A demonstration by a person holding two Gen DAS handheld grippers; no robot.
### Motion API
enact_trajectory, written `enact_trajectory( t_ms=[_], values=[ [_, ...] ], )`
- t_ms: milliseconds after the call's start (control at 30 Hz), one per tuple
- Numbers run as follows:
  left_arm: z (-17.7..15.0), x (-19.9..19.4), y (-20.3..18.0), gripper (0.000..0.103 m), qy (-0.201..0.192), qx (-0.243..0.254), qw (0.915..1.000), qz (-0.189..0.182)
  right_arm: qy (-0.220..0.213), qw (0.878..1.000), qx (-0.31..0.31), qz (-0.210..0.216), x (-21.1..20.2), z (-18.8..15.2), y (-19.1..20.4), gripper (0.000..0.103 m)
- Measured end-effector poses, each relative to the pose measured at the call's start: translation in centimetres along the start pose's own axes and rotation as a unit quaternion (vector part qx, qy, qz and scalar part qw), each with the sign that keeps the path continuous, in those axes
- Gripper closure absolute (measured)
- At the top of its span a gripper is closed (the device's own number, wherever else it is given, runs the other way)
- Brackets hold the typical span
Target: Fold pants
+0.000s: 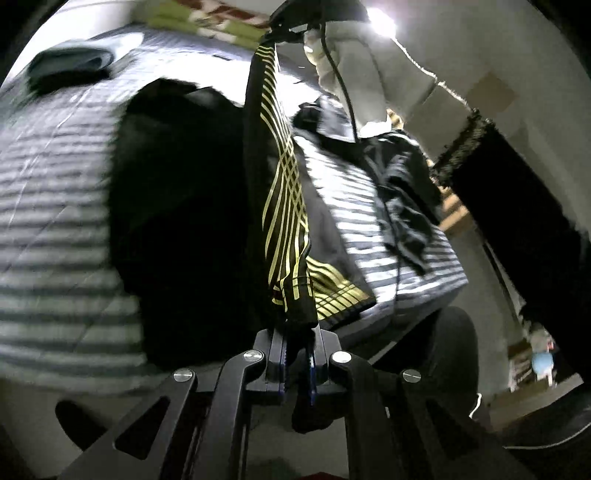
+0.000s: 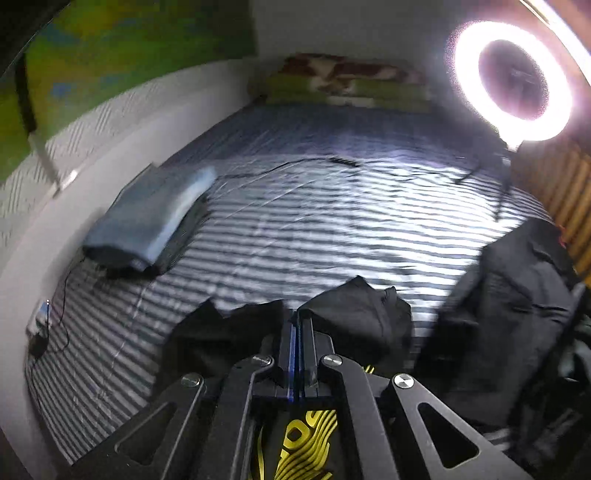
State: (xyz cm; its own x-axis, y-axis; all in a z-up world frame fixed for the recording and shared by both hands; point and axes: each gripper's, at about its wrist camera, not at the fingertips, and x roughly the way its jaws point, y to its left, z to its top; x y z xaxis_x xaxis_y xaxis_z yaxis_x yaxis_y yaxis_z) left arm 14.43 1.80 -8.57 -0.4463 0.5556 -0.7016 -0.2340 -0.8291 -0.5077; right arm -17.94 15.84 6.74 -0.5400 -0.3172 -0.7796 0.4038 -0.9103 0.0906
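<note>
Black pants [image 1: 177, 221] with a yellow line pattern [image 1: 284, 206] hang stretched between my two grippers above the striped bed [image 1: 55, 206]. At the bottom of the left wrist view, my left gripper [image 1: 297, 332] is shut on one end of the patterned edge. My right gripper [image 1: 288, 29] holds the other end at the top of that view, below a pale sleeve [image 1: 373, 66]. In the right wrist view the right gripper [image 2: 297, 321] is shut on bunched black pants fabric [image 2: 354, 314], and the yellow print [image 2: 306, 443] hangs under it.
A folded blue-grey garment [image 2: 147, 221] lies at the bed's left side near the wall. A heap of dark clothes [image 2: 517, 314] sits at the right edge. A ring light [image 2: 513, 81] glares at the back right, and a thin cable [image 2: 332, 160] crosses the bedcover [image 2: 295, 229].
</note>
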Motion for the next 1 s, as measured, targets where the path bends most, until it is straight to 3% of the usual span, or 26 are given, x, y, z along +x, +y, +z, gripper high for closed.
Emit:
enact_trajectory(
  t_ms=[300,633,700,767,833,900,1000],
  values=[
    [-2.6,-0.3,4.5,0.096,-0.016,-0.058,0.9982,0.002,0.027,0.996,-0.079,-0.016,4.9,-1.0,9.5,0.102],
    [-3.9,-1.0,5.1,0.095,-0.026,-0.068,0.9972,0.016,0.045,0.994,-0.09,-0.033,8.1,-1.1,12.2,0.102],
    [-4.0,-1.0,5.3,0.093,-0.022,-0.071,0.997,0.021,0.052,0.994,-0.089,-0.032,8.9,-1.1,12.4,0.102],
    [-4.2,-0.8,5.5,0.077,-0.011,-0.074,0.9967,0.03,0.076,0.993,-0.089,-0.013,9.9,-1.2,12.6,0.101],
    [-4.4,-1.0,5.3,0.068,-0.007,-0.07,0.9969,0.037,0.094,0.991,-0.09,-0.005,10.4,-1.2,12.8,0.088],
    [-4.6,-1.2,4.9,0.066,-0.004,-0.056,0.9974,0.046,0.085,0.992,-0.094,0.007,9.7,-1.1,12.9,0.073],
    [-4.5,-2.2,4.8,0.064,-0.003,-0.047,0.9973,0.056,0.063,0.993,-0.092,0.029,7.3,-0.7,12.2,0.071]
  ],
)
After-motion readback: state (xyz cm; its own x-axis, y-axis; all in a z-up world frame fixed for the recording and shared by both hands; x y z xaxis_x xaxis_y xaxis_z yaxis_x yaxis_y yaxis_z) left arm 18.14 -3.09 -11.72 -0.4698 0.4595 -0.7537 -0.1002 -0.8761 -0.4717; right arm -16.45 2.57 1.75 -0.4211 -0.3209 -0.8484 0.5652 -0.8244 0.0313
